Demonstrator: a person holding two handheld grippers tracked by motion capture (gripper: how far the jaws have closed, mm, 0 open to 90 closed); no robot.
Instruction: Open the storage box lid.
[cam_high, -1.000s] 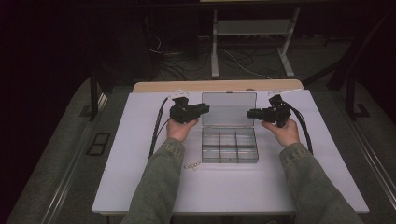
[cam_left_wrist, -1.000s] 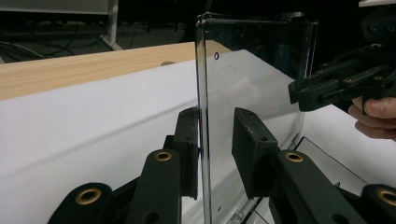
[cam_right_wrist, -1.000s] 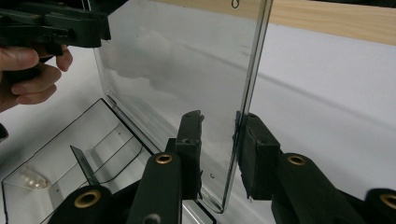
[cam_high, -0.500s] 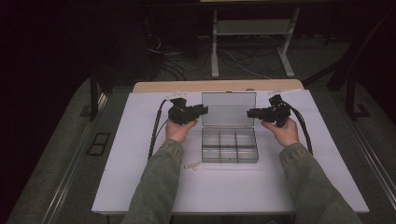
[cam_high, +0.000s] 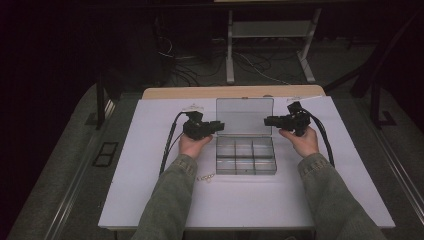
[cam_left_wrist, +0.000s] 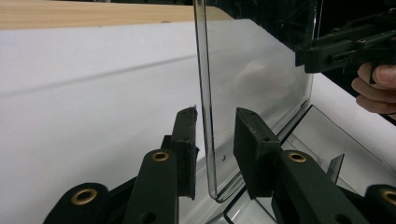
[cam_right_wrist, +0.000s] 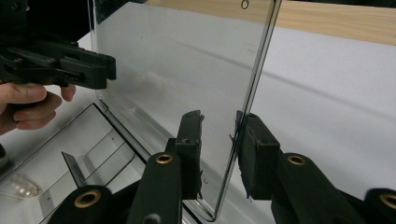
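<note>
A clear compartment box (cam_high: 245, 156) sits in the middle of the white desk (cam_high: 150, 190), its transparent lid (cam_high: 245, 115) standing upright at the far side. The left gripper (cam_high: 218, 126) and the right gripper (cam_high: 268, 120) each straddle one side edge of that lid. In the left gripper view the lid's edge (cam_left_wrist: 205, 107) stands between the jaws with a gap on either side, and these jaws have just been closing a little, so they are not yet pressing. In the right gripper view the lid (cam_right_wrist: 187, 74) also passes between the jaws; the far pad looks close to the plastic, but a firm pinch cannot be told. The step appears to be swinging the lid on its hinge. To do it well, both hands should move together along the same arc, so the thin panel does not twist, and the pinch should stay light near the edge. A small chain (cam_high: 205, 177) lies on the desk near the left sleeve, well clear.
</note>
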